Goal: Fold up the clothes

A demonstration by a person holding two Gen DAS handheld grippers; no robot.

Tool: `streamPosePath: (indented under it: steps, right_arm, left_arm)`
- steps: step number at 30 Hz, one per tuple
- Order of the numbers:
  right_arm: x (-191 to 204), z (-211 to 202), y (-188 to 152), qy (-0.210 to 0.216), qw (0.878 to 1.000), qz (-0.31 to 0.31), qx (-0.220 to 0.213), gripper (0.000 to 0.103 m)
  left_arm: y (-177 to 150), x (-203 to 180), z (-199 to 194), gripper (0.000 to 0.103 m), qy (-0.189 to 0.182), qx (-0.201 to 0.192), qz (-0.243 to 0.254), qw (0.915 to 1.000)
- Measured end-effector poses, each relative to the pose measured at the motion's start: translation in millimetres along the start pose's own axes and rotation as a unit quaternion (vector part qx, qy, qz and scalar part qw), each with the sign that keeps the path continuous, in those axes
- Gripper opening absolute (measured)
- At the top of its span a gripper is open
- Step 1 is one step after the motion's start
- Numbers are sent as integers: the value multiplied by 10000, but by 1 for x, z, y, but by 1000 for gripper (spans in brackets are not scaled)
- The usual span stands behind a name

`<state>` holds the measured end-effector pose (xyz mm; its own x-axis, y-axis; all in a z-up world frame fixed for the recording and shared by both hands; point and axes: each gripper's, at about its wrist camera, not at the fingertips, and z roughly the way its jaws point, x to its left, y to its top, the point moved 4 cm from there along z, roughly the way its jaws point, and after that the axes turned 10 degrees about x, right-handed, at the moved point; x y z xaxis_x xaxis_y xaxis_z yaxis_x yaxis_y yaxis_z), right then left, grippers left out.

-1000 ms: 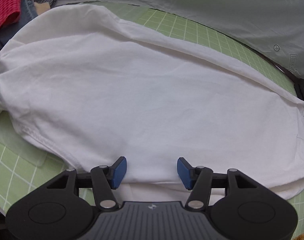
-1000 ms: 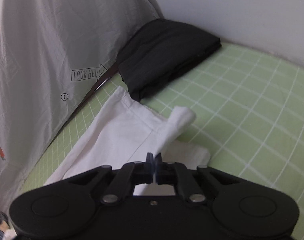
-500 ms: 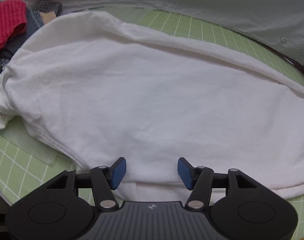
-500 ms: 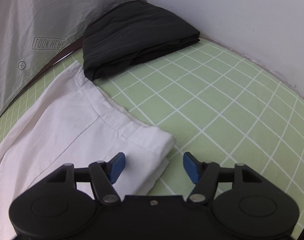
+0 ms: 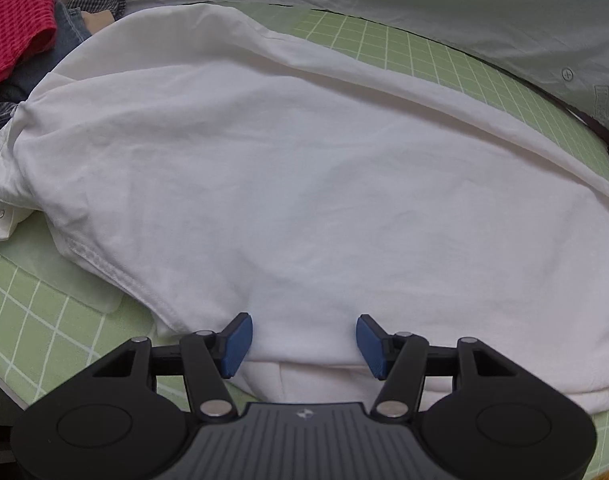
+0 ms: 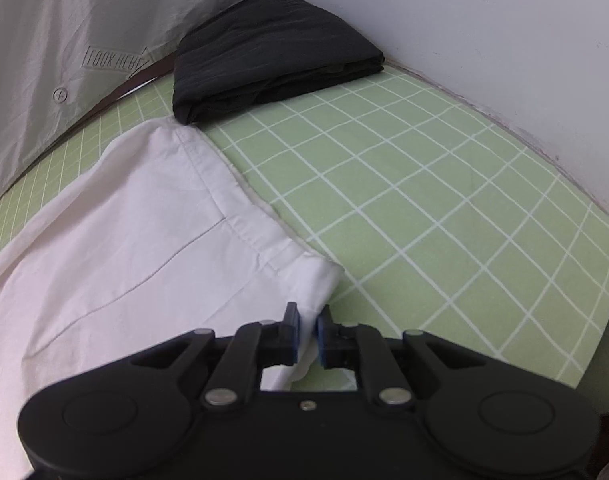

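- Since half a second ago the right claw (image 6: 307,330) has gone from wide apart to nearly together, and its jaws are closing now on the near corner of the white garment (image 6: 136,240); a fold of cloth sits between the pads, though I cannot tell whether they pinch it yet.
- Left claw (image 5: 302,340) is released, jaws apart, as in the earlier frames; the garment's near edge lies between and just beyond the pads, untouched.
- White garment (image 5: 304,184) lies spread on the green grid mat (image 6: 444,216), filling the left view from 9 to 3 o'clock; in the right view it runs from the claw toward 10 o'clock, its far corner touching the black folded cloth (image 6: 272,52) at 12 o'clock.
- Risk: the right claw may catch only the top layer at the corner, so the fold would come apart when lifted.
- Risk: with the left claw holding nothing, a one-sided pull would likely drag and skew the cloth.
- Loose clothes (image 5: 16,32) at 10 o'clock in the left view touch the garment and could snag.
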<state>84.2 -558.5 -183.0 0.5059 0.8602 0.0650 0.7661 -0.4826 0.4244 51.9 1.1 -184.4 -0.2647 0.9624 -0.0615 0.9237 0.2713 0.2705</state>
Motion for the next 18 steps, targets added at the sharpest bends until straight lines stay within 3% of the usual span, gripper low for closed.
streamPosePath:
  steps: [1,2,3,5,6,8,10,14,18]
  right_arm:
    - [2,-2,2,-110,9999,-122,-37,26]
    - [4,-4,5,-219,9994,-243,-73,47]
    - [8,-8,10,-297,9987,-343,-218,58]
    - [17,-18,22,-384,9962,-557,-555,93]
    - [24,-21,29,-364,9946,-711,-668,98]
    - [43,-22,44,-285,9904,-1092,-800,100]
    - [66,-16,57,-144,9857,-1450,-845,100]
    - [121,14,74,201,9736,-2188,-627,100]
    - [167,52,92,287,9644,-2618,-239,100]
  left_arm:
    - [0,-1,-1,59,17,47,85,10000]
    - [2,-1,-2,59,32,98,122,9999]
    - [6,-2,-2,60,44,152,130,9998]
    - [14,-3,-4,60,75,153,121,9998]
    - [21,-5,-6,63,97,97,122,9998]
    - [36,-12,-7,72,103,-22,162,9998]
    - [56,-21,-2,73,59,-107,259,9996]
    - [97,-46,19,78,65,-123,484,9987]
    - [139,-67,43,79,83,-67,578,9983]
